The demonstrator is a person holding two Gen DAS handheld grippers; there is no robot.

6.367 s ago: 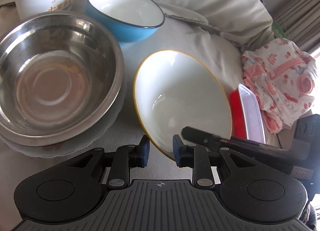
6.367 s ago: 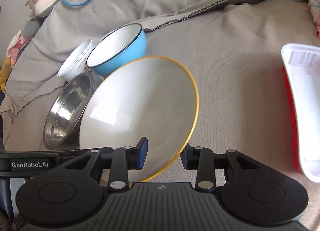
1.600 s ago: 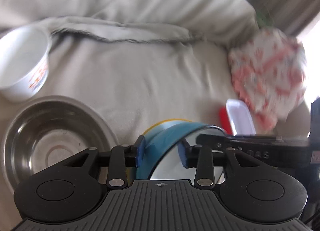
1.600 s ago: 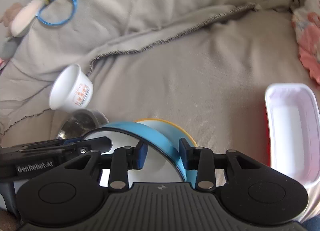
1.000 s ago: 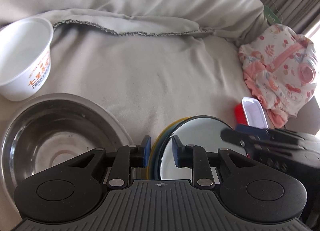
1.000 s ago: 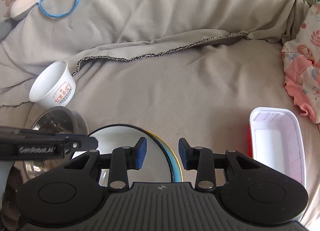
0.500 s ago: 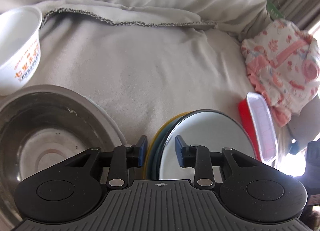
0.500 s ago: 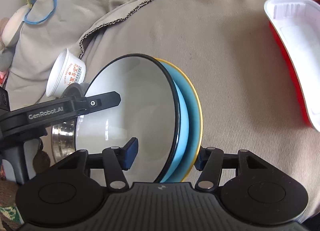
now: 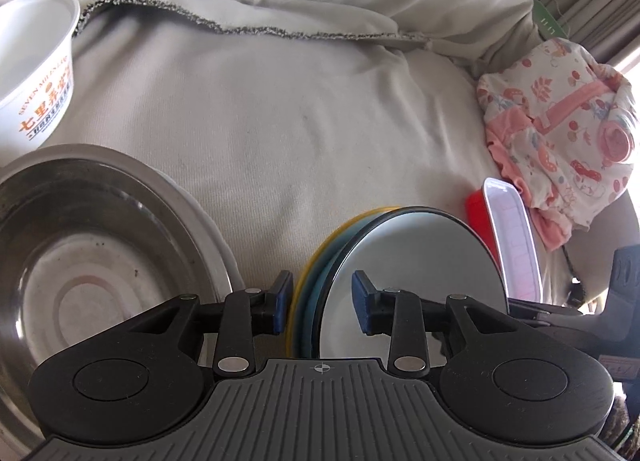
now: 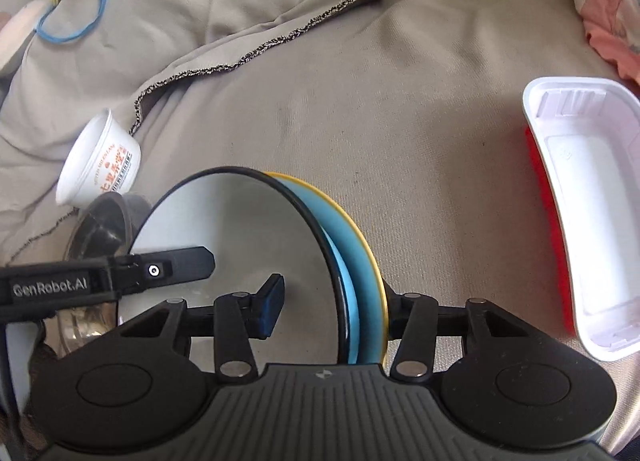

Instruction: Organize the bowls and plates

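Two bowls sit nested on the beige sofa cover (image 9: 304,121): the blue bowl (image 10: 362,261), white inside with a dark rim, rests in the wider yellow-rimmed bowl (image 10: 370,249), whose edge shows just outside it. Both tools straddle the stack from opposite sides. The left tool (image 9: 322,303) has one pad outside the yellow rim and the other inside the blue bowl; there is a clear gap at the inner pad, so it stands open around the two rims without pressing them, its jaws having just been opening. The right tool (image 10: 332,307) has its left pad well inside the blue bowl, apart from the wall, while its other finger is hidden behind the yellow rim; its jaws have just been closing with both rims between them, yet the visible pad touches nothing, so it reads as open. In the right wrist view the left tool's finger reaches across the near-left part of the blue bowl. To the left of the stack lies the steel basin (image 9: 92,253), just beside it, and beyond that the white paper cup (image 9: 36,73) with orange lettering. To the right, near the stack, stands a white plastic tray (image 10: 580,213) set in a red one (image 9: 476,213). A pink patterned garment (image 9: 560,129) lies past the trays.
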